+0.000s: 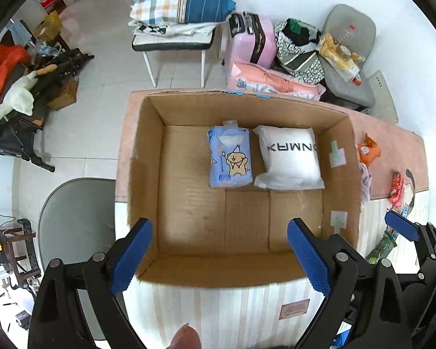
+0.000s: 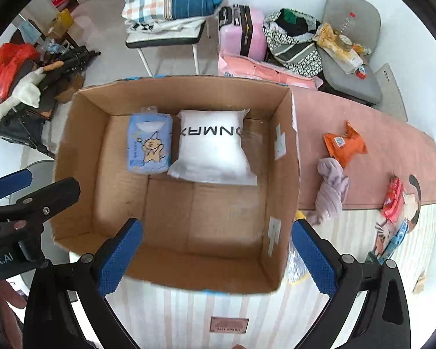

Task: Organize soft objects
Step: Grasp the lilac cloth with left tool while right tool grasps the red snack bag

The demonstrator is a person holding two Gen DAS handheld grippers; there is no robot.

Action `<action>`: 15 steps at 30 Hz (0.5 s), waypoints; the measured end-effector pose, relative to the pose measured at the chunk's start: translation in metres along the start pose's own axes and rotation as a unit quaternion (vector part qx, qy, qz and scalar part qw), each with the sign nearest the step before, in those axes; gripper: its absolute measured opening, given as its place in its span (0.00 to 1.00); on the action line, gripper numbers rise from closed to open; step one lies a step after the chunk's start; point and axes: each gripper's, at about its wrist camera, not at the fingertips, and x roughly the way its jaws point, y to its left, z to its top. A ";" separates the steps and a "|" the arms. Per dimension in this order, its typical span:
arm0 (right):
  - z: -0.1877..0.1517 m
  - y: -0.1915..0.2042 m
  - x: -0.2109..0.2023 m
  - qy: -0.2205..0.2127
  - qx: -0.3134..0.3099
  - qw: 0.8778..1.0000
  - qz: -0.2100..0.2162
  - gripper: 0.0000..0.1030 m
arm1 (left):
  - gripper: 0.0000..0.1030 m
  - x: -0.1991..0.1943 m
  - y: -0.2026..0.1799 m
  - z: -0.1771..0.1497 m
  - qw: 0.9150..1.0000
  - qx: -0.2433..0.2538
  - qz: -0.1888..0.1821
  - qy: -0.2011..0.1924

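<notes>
Below both grippers, left (image 1: 219,258) and right (image 2: 218,254), each spread wide and empty, sits the box (image 2: 279,203). Ahead inside lie a blue pack (image 2: 149,147) and white pillow (image 2: 213,149). Right of it, cloth (image 2: 331,187) and orange packet (image 2: 344,144) seemingly await packing.

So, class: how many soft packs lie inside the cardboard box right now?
2. The blue cartoon-bear pack lies at the far end of the cardboard box, left of the white lettered pillow pack, and beside it. None seems hidden; the floor shows plainly.
</notes>
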 end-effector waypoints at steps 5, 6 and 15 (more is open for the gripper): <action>-0.025 -0.002 -0.031 -0.026 0.004 1.000 0.010 1.00 | 0.92 -0.027 0.000 -0.024 1.000 -0.004 0.003 -0.024; -0.028 -0.002 -0.035 -0.029 0.004 0.999 0.014 1.00 | 0.92 -0.031 -0.001 -0.028 1.000 -0.005 0.000 -0.027; -0.058 -0.039 -0.065 -0.051 0.030 0.996 0.064 1.00 | 1.00 -0.050 -0.043 -0.045 0.999 0.018 0.007 -0.051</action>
